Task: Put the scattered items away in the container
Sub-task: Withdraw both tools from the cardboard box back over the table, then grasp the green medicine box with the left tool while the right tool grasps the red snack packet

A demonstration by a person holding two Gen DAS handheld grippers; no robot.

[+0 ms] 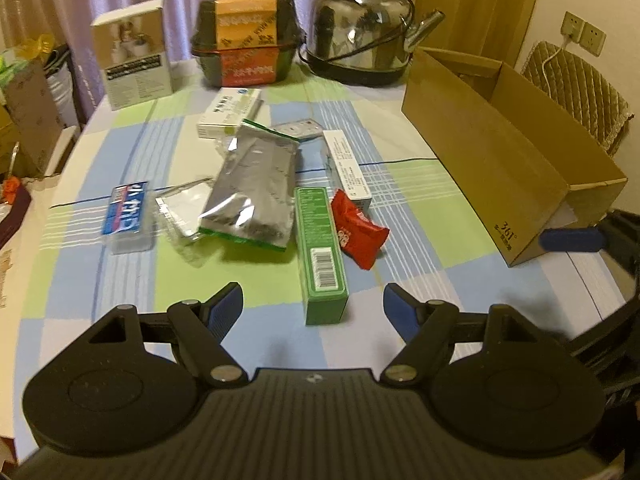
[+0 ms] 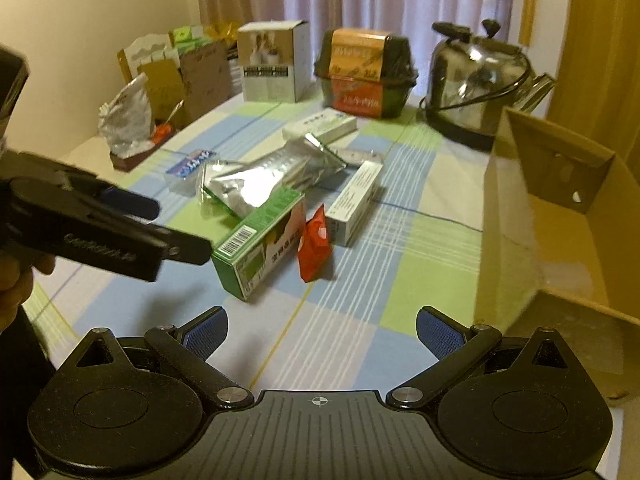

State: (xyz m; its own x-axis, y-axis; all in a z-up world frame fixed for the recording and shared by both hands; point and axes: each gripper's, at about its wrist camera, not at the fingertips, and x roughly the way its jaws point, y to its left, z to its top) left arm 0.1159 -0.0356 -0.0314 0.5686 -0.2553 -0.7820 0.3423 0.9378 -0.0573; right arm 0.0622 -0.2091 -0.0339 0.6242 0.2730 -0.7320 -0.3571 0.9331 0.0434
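Note:
Scattered on the checked tablecloth point(image 1: 400, 208) lie a green box point(image 1: 322, 252) point(image 2: 260, 240), a red packet point(image 1: 358, 232) point(image 2: 316, 244), a silver foil bag point(image 1: 252, 188) point(image 2: 264, 180), a white box point(image 1: 348, 168) point(image 2: 356, 198), a second white box point(image 1: 230, 110) behind them, and a blue pack point(image 1: 128, 212). At the right stands the open cardboard box point(image 1: 500, 152) point(image 2: 560, 200). My left gripper point(image 1: 312, 306) point(image 2: 168, 228) hovers open over the green box's near end. My right gripper point(image 2: 322, 328) is open and holds nothing, near the cardboard box.
At the table's far edge stand a steel kettle point(image 1: 360, 36), a black container with an orange label point(image 1: 246, 36) and a white carton point(image 1: 134, 52). A padded chair back point(image 1: 576, 88) is behind the cardboard box. Clutter point(image 2: 132, 120) sits at the far left.

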